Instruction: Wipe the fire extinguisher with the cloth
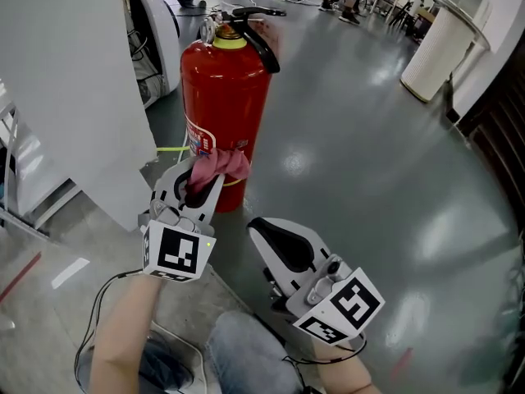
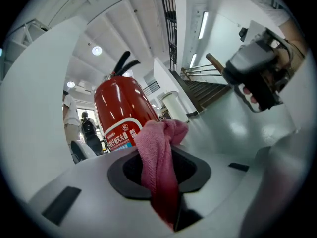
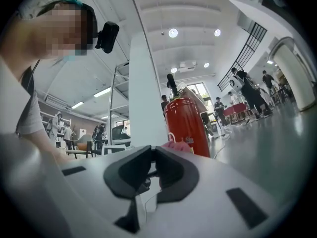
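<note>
Fire extinguisher point(image 1: 223, 97): one, red, standing upright on the floor point(image 1: 361, 146) in the upper middle of the head view. It has a yellow collar, a black handle and lever on top, and a white label band low on its body.

One cloth point(image 1: 228, 164), pink, is bunched against the lower front of the cylinder, just under the label. The left tool point(image 1: 201, 176), at the lower left of the frame, has its jaws clamped on this cloth. In the left gripper view the cloth point(image 2: 159, 155) runs up between the dark pads and folds over toward the red body point(image 2: 118, 114).

There are two tools in all. The right tool point(image 1: 267, 231) sits at the lower middle of the frame, apart from the extinguisher, its jaws pressed together with nothing between them. Its own view shows the pads meeting point(image 3: 148, 168), with the extinguisher point(image 3: 185, 123) beyond.

The floor is smooth, glossy grey-green and carries pale reflections of the ceiling lights. A white wall panel point(image 1: 70, 80) fills the upper left of the head view, beside the extinguisher. A white ribbed cylinder point(image 1: 436, 48) stands at the upper right. Several people stand far off along the top edge. The room is large, with a white ceiling and round lights.
</note>
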Motion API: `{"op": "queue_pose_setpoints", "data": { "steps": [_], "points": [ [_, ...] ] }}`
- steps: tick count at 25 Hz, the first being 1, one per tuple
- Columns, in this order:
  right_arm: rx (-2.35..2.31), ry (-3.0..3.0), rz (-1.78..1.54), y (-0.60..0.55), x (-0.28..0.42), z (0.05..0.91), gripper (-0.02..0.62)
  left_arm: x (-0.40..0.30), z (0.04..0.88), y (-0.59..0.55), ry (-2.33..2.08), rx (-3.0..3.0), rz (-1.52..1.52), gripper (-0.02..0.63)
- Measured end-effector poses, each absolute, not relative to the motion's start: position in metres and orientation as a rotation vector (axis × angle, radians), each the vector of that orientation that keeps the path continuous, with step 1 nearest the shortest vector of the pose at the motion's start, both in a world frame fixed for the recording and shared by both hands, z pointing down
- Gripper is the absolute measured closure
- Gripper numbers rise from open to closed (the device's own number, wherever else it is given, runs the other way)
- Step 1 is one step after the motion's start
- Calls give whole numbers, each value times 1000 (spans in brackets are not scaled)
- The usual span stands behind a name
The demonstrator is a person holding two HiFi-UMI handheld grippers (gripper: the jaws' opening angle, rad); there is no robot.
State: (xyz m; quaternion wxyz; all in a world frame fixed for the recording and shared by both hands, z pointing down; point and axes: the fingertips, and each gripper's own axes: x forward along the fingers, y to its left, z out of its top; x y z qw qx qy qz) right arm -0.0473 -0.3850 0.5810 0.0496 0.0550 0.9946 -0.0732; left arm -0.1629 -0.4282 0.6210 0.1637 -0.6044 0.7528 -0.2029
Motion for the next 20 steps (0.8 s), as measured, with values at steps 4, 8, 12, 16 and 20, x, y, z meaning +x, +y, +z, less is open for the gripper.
{"op": "queue_pose_setpoints", "data": {
  "steps": [4, 8, 12, 16, 20],
  "points": [
    [163, 3029, -226, -385, -45, 581, 558, -161, 671, -430, 2150, -1799, -754, 513],
    [171, 3033, -218, -384, -43, 581, 558, -163, 715, -428, 2130, -1867, -969, 512],
    [160, 3024, -222, -389, -40, 579, 558, -161, 674, -432, 2133, -1883, -907, 512],
    [164, 3000, -242, -390, -39, 575, 558, -156, 599, -435, 2098, -1836, -773, 512],
    [170, 2989, -254, -391, -37, 573, 558, -156, 509, -433, 2111, -1753, -567, 512]
  ]
}}
